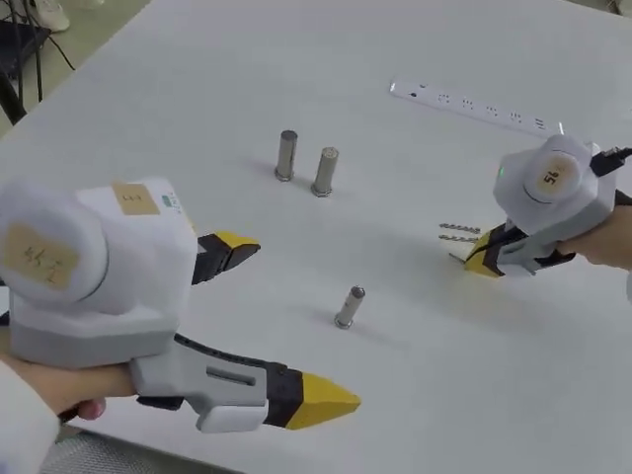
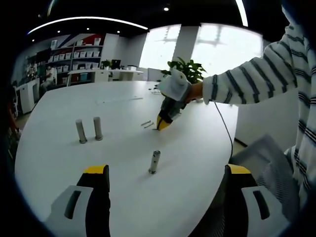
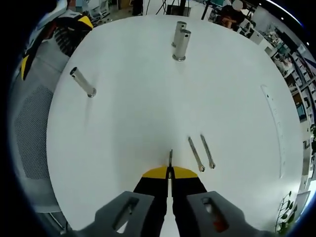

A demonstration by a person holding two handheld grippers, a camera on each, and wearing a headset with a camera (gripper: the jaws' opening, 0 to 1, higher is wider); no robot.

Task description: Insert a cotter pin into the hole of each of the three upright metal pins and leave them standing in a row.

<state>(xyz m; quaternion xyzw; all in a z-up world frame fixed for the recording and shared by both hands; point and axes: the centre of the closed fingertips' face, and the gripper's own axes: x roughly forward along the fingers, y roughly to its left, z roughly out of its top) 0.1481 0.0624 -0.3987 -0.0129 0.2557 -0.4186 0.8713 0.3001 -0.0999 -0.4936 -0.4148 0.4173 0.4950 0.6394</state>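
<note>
- The right gripper (image 3: 169, 172) was clamped shut on a cotter pin (image 3: 170, 157), right of the lone metal pin (image 1: 349, 307).
- The left gripper (image 2: 166, 170), jaws wide apart, hovered near it.
- Two spare cotter pins (image 1: 459, 232) lay farther right.

The left hand-held gripper (image 1: 301, 324) has a pale grey-white housing, black jaw arms with yellow pointed tips, and tan paper labels (image 1: 39, 259) with handwritten marks. The right hand-held gripper (image 1: 481, 265) is coloured alike, with a round tan label (image 1: 553, 178) reading 56 and a black cable (image 2: 224, 129) at its rear. Its arm wears a dark-and-white striped sleeve (image 2: 247, 84).
</note>
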